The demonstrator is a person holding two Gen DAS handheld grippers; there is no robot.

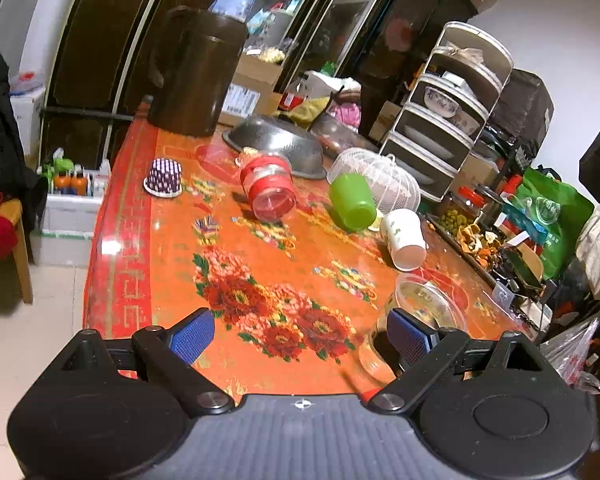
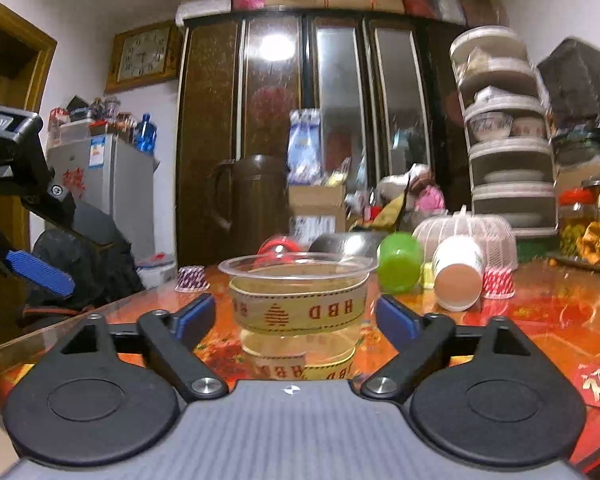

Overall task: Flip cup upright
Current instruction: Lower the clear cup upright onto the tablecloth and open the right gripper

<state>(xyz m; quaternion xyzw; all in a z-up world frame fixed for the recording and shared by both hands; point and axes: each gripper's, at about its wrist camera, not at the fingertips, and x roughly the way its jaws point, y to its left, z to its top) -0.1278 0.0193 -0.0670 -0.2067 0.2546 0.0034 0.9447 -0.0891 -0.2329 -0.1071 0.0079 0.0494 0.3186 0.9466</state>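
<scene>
My right gripper point(image 2: 296, 314) spread wide, clear cup point(image 2: 299, 294) standing upright between its fingers, untouched on either side.

My left gripper point(image 1: 296, 338) is also spread, holding nothing, above the floral tabletop point(image 1: 172, 264); the same cup sits just behind its right pad point(image 1: 410, 334). Farther out: white paper cup point(image 2: 458, 278), green cup point(image 2: 400, 262) and red-banded jar point(image 1: 269, 188) on their sides, purple striped cup point(image 1: 164, 178) upside down.
</scene>
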